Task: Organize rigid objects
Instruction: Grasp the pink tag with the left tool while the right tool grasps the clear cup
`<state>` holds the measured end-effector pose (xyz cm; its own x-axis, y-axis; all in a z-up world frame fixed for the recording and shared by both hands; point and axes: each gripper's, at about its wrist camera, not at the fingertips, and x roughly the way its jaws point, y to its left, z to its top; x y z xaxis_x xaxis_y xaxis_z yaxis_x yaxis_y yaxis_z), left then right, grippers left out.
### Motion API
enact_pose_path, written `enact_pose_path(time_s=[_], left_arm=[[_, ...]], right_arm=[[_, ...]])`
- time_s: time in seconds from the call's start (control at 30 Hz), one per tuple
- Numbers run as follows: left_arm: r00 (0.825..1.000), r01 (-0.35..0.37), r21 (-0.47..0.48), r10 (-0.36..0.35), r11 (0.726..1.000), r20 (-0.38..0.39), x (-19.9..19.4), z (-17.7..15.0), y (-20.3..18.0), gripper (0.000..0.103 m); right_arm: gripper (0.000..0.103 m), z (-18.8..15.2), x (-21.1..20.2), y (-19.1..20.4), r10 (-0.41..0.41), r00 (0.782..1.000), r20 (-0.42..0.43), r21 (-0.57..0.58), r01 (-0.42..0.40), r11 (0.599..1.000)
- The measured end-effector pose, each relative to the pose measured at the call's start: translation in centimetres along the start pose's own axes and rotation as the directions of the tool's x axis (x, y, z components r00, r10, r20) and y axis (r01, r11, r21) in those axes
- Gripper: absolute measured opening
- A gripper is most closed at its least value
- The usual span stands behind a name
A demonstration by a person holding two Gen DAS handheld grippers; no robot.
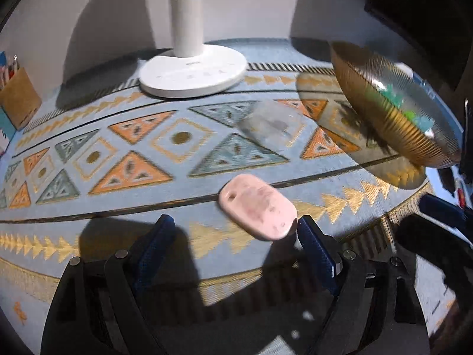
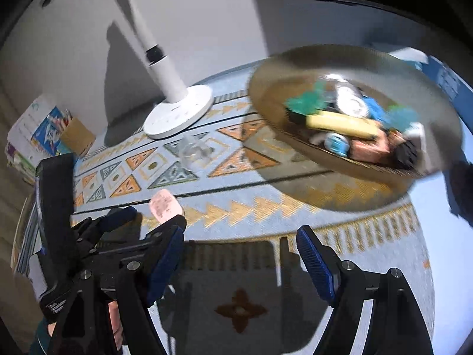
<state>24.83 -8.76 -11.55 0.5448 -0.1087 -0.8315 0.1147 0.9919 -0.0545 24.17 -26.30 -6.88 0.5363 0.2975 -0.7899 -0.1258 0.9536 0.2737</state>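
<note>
The pink tag (image 1: 257,207) lies on the worktop (image 1: 118,207) just ahead of the released left claw (image 1: 233,230). Centre the tag between both pads (they straddle unevenly), then pinch. The right claw (image 2: 239,236) hangs released, empty.

A home desk corner: a surface under a light-blue woven cloth with orange and grey triangles (image 1: 124,159), a white round-based desk lamp (image 1: 192,71), a brown holder of coloured pencils (image 1: 17,97), stacked children's books (image 2: 32,136) against a plain white wall.
</note>
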Motion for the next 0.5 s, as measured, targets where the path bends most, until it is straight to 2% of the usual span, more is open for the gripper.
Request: enact_pose_path(time_s=[0.2,0.27,0.4,0.5], left_arm=[[1.0,0.013,-0.061,-0.013,0.998,-0.001,-0.8,-0.5,5.8,0.084],[0.999,0.042,-0.078,-0.041,0.996,0.005,-0.9,-0.4,6.9,0.083],[0.985,0.17,-0.023,-0.17,0.985,-0.002,-1.3,-0.4,5.2,0.083],[0.977,0.212,0.048,-0.212,0.976,-0.009,-0.9,-0.6,2.4,0.083]], right_arm=[[0.077,2.3,3.0,3.6,0.01,1.0,-0.025,-0.107,-0.013,0.994],[0.077,3.1,4.1,4.3,0.002,1.0,-0.03,-0.123,-0.005,0.992],[0.077,4.9,6.4,4.0,0.029,0.999,-0.025,-0.085,-0.031,0.996],[0.077,6.0,7.8,3.2,0.031,0.999,-0.02,-0.054,-0.032,0.998]])
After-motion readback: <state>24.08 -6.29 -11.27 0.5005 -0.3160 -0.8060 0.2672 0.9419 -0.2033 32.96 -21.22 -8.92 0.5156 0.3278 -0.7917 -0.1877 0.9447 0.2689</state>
